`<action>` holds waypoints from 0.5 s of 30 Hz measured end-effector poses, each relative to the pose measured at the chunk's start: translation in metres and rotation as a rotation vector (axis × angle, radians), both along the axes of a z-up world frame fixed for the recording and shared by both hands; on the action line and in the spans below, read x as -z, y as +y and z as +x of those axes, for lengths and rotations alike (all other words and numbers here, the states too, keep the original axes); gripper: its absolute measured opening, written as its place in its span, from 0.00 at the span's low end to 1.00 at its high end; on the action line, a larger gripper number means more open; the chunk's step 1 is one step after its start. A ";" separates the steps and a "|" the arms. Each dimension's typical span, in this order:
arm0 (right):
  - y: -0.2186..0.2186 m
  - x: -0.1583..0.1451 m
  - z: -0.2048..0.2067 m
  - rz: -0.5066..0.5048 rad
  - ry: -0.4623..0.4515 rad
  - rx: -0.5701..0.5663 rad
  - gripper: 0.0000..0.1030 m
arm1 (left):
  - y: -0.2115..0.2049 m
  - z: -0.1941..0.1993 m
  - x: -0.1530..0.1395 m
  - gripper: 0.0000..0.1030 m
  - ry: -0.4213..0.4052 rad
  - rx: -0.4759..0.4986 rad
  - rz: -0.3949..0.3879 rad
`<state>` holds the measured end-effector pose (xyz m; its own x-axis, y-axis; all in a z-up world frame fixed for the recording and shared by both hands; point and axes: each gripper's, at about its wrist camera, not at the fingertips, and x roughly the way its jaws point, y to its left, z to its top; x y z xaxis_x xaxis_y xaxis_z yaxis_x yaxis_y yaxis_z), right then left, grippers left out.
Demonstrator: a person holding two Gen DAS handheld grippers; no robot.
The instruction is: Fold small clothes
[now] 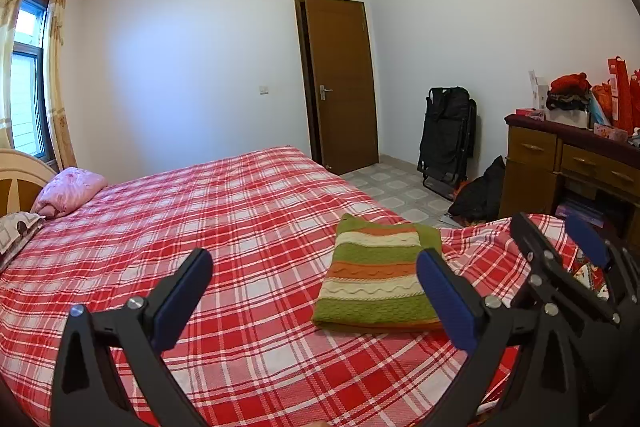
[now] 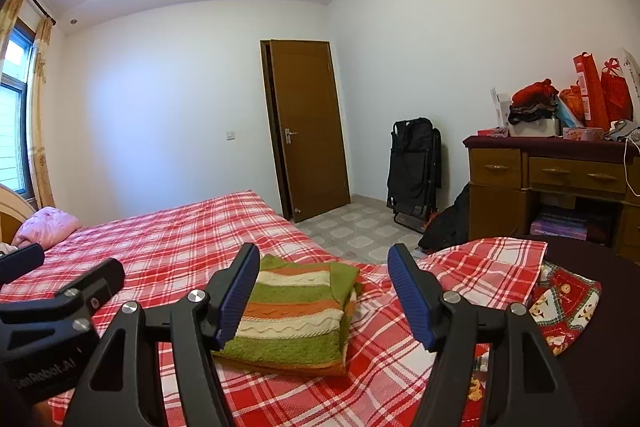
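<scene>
A folded knitted sweater (image 1: 376, 279), striped in green, orange and cream, lies flat on the red-and-white plaid bedsheet (image 1: 224, 227), near the corner of the bed closest to the cameras. In the right wrist view its layers are stacked, with a green edge showing on the right side of the pile.

The left gripper (image 1: 316, 291) is held above the sheet with jaws spread wide and nothing between them. Its right blue pad (image 1: 444, 295) overlaps the sweater's right edge in the picture; whether it touches the fabric cannot be told. Its left pad sits over bare sheet, well apart from the garment.

The right gripper (image 2: 320, 291) likewise stands released and empty. The sweater lies ahead of it and mostly behind its left pad (image 2: 236, 299); contact cannot be confirmed. In the left wrist view the right gripper appears at the right edge, beside the sweater.

A cloth with a red and green printed pattern (image 2: 568, 307) lies at the bed's edge to the right. A pink bundled quilt (image 1: 68, 191) sits at the headboard end. Beyond the bed: a brown wooden door (image 1: 340, 83), a folded black chair (image 1: 446, 139) against the wall, and a wooden dresser (image 2: 552, 179) with clothes and red gift bags (image 2: 600, 91) on top.
</scene>
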<state>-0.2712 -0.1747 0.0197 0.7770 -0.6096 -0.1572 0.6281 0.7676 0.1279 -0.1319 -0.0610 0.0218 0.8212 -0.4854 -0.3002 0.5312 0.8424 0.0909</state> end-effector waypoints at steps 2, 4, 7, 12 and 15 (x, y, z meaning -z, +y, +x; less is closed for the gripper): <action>-0.003 0.001 0.000 0.014 0.001 0.004 0.66 | 0.000 0.000 0.000 1.00 0.002 0.001 -0.003; -0.006 0.002 -0.001 0.025 -0.001 0.006 0.66 | -0.001 0.001 0.000 1.00 -0.001 -0.003 0.009; -0.008 0.002 -0.002 0.026 -0.005 0.007 0.66 | -0.002 0.001 0.002 1.00 0.003 -0.002 0.016; -0.010 0.003 -0.002 0.039 0.000 0.006 0.66 | -0.003 0.003 0.002 1.00 0.005 -0.006 0.020; -0.013 0.004 -0.002 0.042 -0.001 0.012 0.66 | -0.003 0.004 0.004 1.00 0.011 -0.010 0.023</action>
<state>-0.2727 -0.1873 0.0161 0.7700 -0.6114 -0.1823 0.6368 0.7542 0.1605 -0.1274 -0.0638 0.0180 0.8222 -0.4705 -0.3203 0.5242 0.8452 0.1040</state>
